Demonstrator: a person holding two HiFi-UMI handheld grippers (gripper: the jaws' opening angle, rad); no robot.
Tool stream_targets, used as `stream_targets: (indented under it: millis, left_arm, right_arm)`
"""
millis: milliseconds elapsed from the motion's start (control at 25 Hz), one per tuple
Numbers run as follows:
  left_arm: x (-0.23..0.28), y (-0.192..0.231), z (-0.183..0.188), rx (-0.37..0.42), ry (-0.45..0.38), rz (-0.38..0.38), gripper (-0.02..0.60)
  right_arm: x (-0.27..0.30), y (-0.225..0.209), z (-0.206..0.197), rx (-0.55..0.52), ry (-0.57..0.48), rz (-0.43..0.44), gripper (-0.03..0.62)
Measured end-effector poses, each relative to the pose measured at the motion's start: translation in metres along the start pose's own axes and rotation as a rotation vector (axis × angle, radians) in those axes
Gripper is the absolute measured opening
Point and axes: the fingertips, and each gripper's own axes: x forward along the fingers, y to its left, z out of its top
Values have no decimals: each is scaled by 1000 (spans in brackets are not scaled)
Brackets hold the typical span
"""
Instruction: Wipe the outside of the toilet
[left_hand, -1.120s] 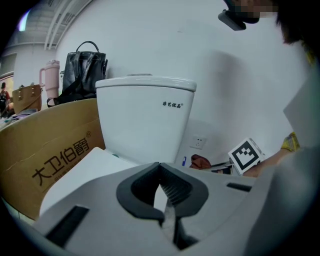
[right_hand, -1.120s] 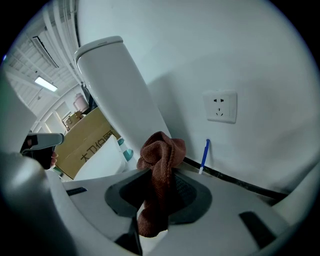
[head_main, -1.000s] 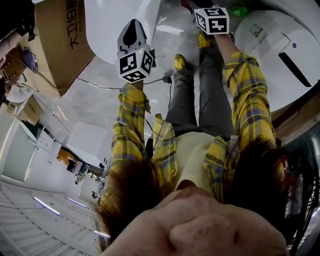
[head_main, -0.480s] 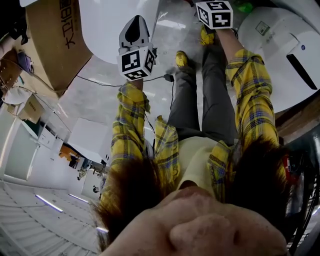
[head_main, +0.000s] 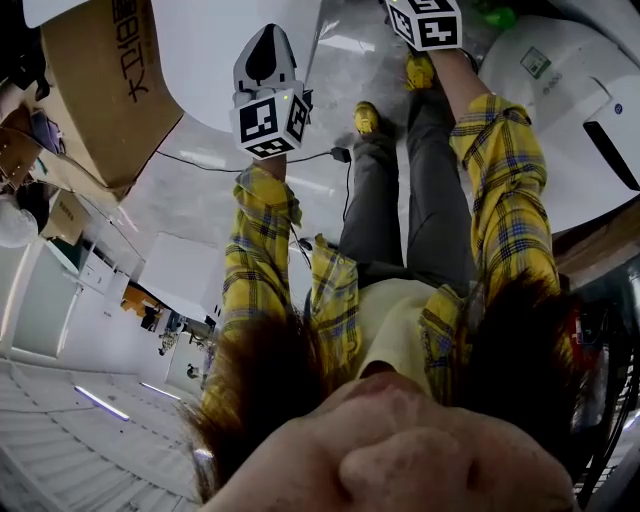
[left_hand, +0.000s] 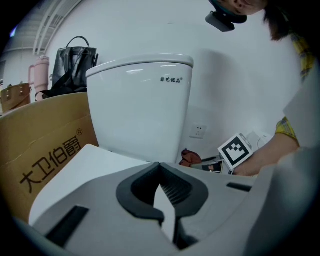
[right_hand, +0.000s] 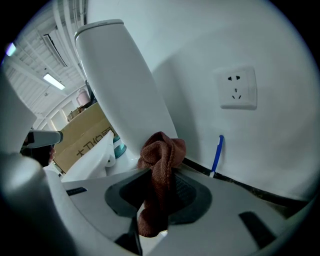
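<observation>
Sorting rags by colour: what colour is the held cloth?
Reddish-brown cloth, clearest in right gripper view.

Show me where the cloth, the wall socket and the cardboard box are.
cloth (right_hand: 161, 150): right gripper view, on its bunched top above the jaws.
wall socket (right_hand: 236, 88): right gripper view, on the middle of its white plate.
cardboard box (left_hand: 45, 135): left gripper view, on its printed brown side.
</observation>
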Motion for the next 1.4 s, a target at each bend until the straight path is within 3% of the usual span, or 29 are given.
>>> stream_targets:
  millis: [520, 1400]
  left_arm:
    - [-10, 13, -15, -3, -11, 19, 8]
    - [-47, 20, -58, 37, 4, 1, 8]
  right_arm:
    - [17, 29, -12, -42, -5, 60, 117]
    - [-4, 104, -88, -116, 49, 186, 117]
